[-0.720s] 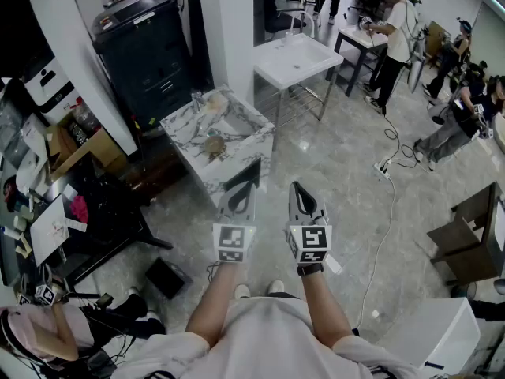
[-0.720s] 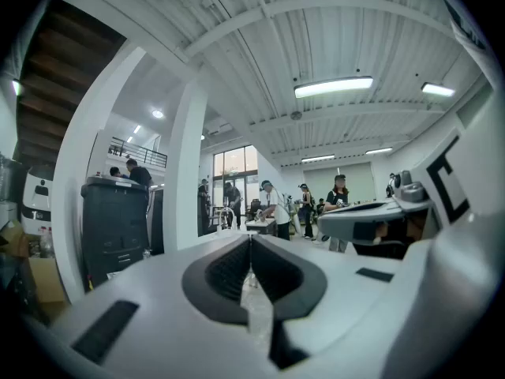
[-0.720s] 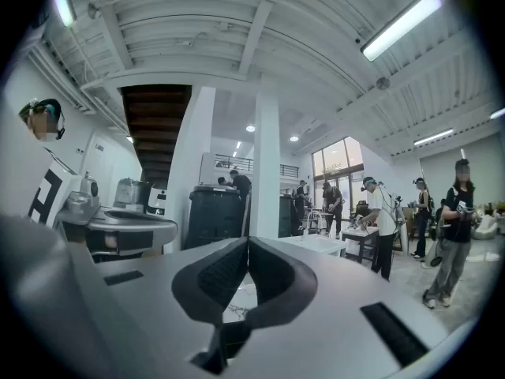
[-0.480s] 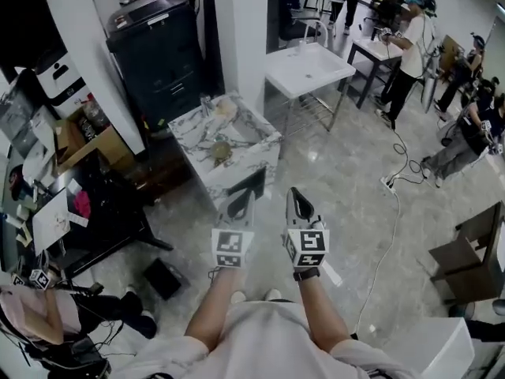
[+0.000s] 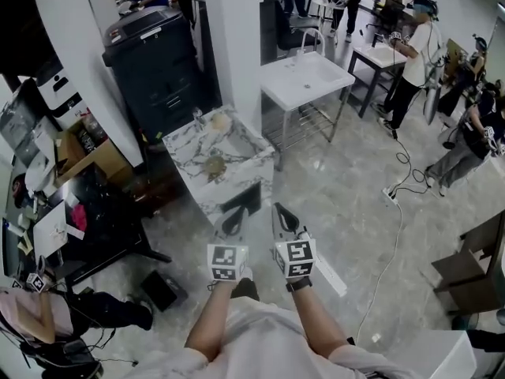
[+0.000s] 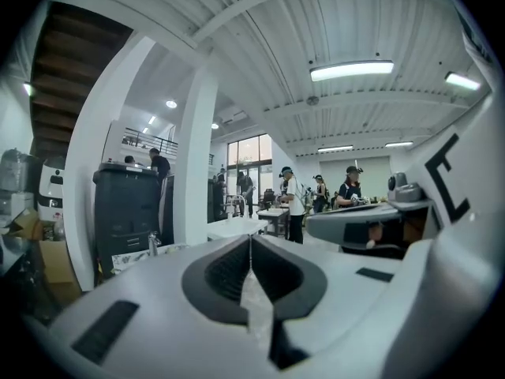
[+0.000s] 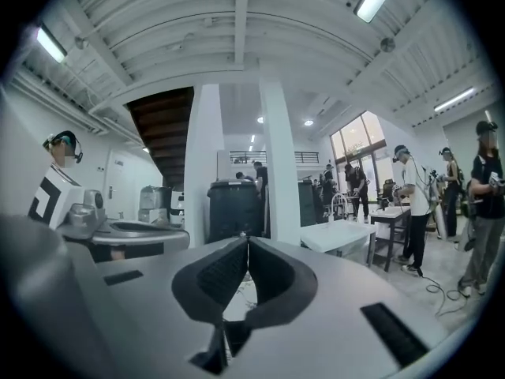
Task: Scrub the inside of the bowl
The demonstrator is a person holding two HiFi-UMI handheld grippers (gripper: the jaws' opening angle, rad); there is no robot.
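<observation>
Approach stage, by my reading: nothing is in hand and the work surface is well apart from the person. The left gripper (image 5: pixel 238 212) and right gripper (image 5: pixel 278 208) are carried side by side in front of the body, jaws pointing forward over bare floor (image 5: pixel 347 180). That looks like a carrying posture for walking, not a working one.

Each gripper's own view shows its two dark pads pressed together at the tips, with only the room visible beyond. Both are fully closed and hold nothing.

Ahead and slightly left stands a marble counter (image 5: pixel 246 145) beside a white pillar. Two small items sit on its top:
- a brownish round thing (image 5: pixel 213 165) near the middle, probably the bowl to be scrubbed
- a pale round thing (image 5: pixel 221 121) toward the far end, possibly a sponge or a second dish

Both are too small to identify with confidence, and I cannot tell whether either has anything in it. No scrubbing tool can be picked out for certain.

The jaws will need to open before anything can be taken up.
</observation>
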